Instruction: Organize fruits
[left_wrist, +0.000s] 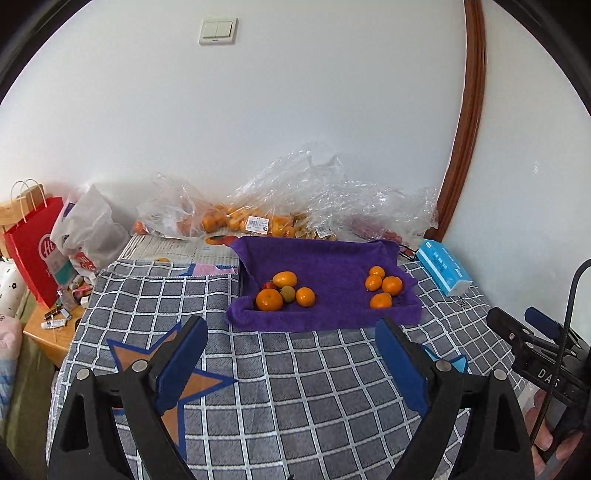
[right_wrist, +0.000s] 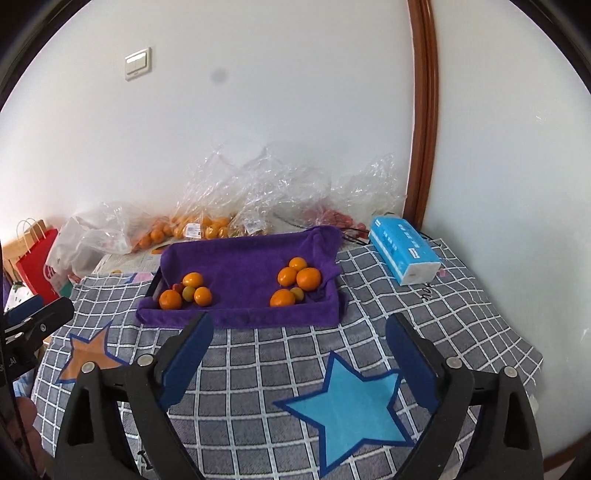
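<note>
A tray lined with a purple towel (left_wrist: 325, 258) (right_wrist: 240, 254) sits on the checked cloth. On its left side lie three oranges, a small yellow-green fruit and a small red one, all in one cluster (left_wrist: 284, 290) (right_wrist: 186, 290). On its right side sits a second cluster of several oranges (left_wrist: 382, 288) (right_wrist: 295, 280), with a small greenish fruit among them in the right wrist view. My left gripper (left_wrist: 291, 325) hangs open and empty, short of the tray's near edge. My right gripper (right_wrist: 299, 320) is likewise open and empty there. Each gripper shows at the edge of the other's view.
Clear plastic bags of oranges and other fruit (left_wrist: 236, 218) pile against the back wall. A blue tissue pack (left_wrist: 441, 267) (right_wrist: 404, 251) lies right of the tray. A red paper bag (left_wrist: 35, 243) and a wooden side table with small items (left_wrist: 55, 325) stand at the left.
</note>
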